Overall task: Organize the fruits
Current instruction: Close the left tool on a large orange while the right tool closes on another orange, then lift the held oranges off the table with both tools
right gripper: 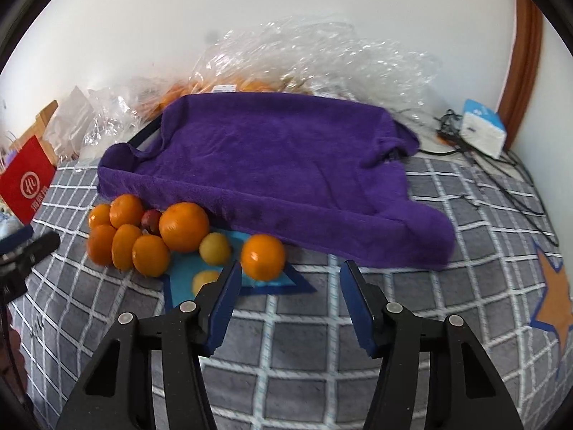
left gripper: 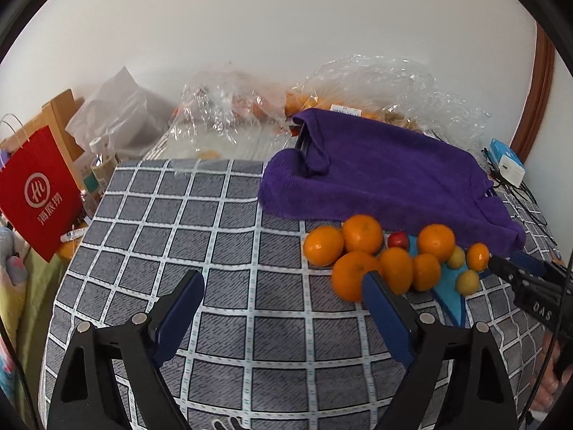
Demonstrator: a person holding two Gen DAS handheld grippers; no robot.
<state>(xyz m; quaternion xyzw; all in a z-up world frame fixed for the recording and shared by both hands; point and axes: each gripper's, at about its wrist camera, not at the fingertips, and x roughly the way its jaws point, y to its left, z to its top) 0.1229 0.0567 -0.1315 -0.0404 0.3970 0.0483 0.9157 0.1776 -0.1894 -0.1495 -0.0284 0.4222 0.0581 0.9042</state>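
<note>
Several oranges (left gripper: 361, 233) (right gripper: 183, 227) lie clustered on the grey checked cloth (left gripper: 215, 215) (right gripper: 465, 208), just in front of a tray draped with a purple towel (left gripper: 386, 175) (right gripper: 272, 157). A small red fruit (left gripper: 397, 239) (right gripper: 151, 220) and two small yellow fruits (left gripper: 468, 281) (right gripper: 215, 248) lie among them. One orange (right gripper: 263, 257) sits apart, right of the cluster. My left gripper (left gripper: 283, 281) is open and empty, left of the cluster. My right gripper (right gripper: 290, 270) is open and empty, just in front of the separate orange. The right gripper also shows in the left wrist view (left gripper: 508, 267).
Clear plastic bags with more fruit (left gripper: 243, 107) (right gripper: 286, 61) lie behind the tray by the wall. A red paper bag (left gripper: 39, 193) (right gripper: 27, 179) stands at the left. A white and blue box with cables (left gripper: 508, 161) (right gripper: 483, 129) sits at the right.
</note>
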